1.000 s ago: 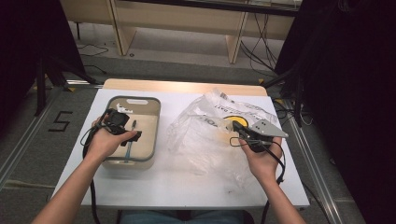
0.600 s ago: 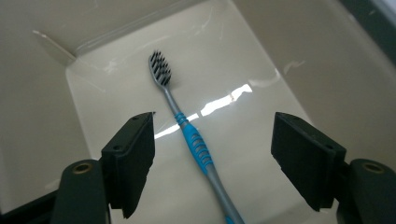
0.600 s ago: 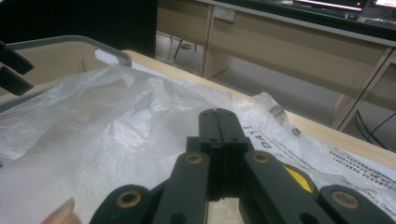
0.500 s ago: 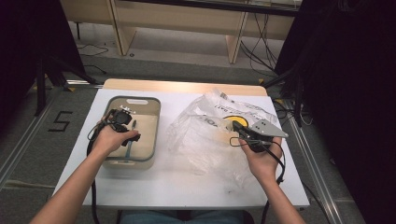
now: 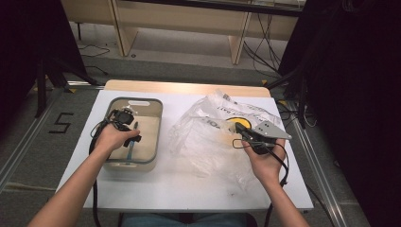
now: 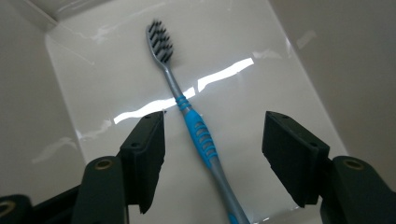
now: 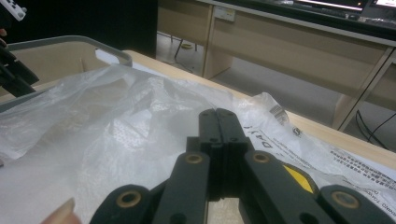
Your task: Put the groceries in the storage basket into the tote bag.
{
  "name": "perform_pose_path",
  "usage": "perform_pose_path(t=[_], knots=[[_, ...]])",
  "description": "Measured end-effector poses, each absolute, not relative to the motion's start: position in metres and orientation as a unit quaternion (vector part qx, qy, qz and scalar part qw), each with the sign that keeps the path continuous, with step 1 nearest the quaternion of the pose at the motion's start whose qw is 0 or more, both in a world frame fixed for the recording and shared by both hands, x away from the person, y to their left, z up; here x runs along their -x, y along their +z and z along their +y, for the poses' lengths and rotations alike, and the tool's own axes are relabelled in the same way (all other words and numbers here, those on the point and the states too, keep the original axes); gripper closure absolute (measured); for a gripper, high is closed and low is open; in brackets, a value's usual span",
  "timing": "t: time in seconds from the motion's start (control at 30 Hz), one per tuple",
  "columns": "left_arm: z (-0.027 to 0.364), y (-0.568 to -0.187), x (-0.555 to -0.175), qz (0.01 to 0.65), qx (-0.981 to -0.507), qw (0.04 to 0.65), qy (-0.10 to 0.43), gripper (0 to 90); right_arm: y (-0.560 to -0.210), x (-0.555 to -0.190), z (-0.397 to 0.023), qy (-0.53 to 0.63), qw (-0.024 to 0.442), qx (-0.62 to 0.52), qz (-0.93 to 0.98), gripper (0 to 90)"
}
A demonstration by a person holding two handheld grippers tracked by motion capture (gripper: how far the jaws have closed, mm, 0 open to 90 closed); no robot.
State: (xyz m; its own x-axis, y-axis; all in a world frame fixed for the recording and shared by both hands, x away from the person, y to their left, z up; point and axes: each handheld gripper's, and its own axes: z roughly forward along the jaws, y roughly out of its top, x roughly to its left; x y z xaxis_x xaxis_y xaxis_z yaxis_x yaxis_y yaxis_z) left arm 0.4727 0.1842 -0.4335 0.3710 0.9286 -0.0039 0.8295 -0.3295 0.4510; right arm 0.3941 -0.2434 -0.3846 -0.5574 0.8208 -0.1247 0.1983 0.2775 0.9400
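Observation:
A toothbrush [image 6: 196, 128] with a grey and blue handle and dark bristles lies flat on the floor of a beige bin [image 5: 158, 118]; in the high view the toothbrush [image 5: 130, 150] lies near the bin's front. My left gripper [image 6: 215, 140] points down into the bin with its jaws on either side of the handle. The jaws have just been closing, but the pads stand clear of the handle. In the high view my left gripper [image 5: 132, 136] sits over the bin's left half. My right gripper [image 7: 218, 114] is shut, its tips at a crumpled clear plastic bag [image 7: 93, 130].
The bag [image 5: 208, 142] covers the right half of the white table [image 5: 156, 189], with printed text and a yellow mark on it. The bin's grey rim [image 7: 70, 42] rises beyond the bag. A wooden strip edges the table's far side, with desk legs and cables behind.
My left gripper has sunk a little further into the bin above the toothbrush. The right hand and the bag have stayed still.

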Motion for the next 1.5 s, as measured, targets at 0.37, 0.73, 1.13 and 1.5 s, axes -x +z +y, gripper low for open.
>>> perform_pose_path(t=[0.37,0.73,1.13,1.5], knots=[[0.182,-0.437,-0.485,0.557,-0.807,0.155,0.115,40.9,-0.385,-0.394,-0.243,0.491,0.317,-0.348,0.734,90.0],[0.18,-0.447,-0.49,0.557,-0.816,0.127,0.083,48.2,-0.385,-0.394,-0.243,0.49,0.316,-0.348,0.734,90.0],[0.179,-0.451,-0.492,0.554,-0.822,0.116,0.067,54.9,-0.385,-0.394,-0.243,0.489,0.316,-0.347,0.735,90.0],[0.178,-0.455,-0.494,0.545,-0.83,0.106,0.058,59.2,-0.385,-0.394,-0.243,0.489,0.316,-0.347,0.735,90.0]])
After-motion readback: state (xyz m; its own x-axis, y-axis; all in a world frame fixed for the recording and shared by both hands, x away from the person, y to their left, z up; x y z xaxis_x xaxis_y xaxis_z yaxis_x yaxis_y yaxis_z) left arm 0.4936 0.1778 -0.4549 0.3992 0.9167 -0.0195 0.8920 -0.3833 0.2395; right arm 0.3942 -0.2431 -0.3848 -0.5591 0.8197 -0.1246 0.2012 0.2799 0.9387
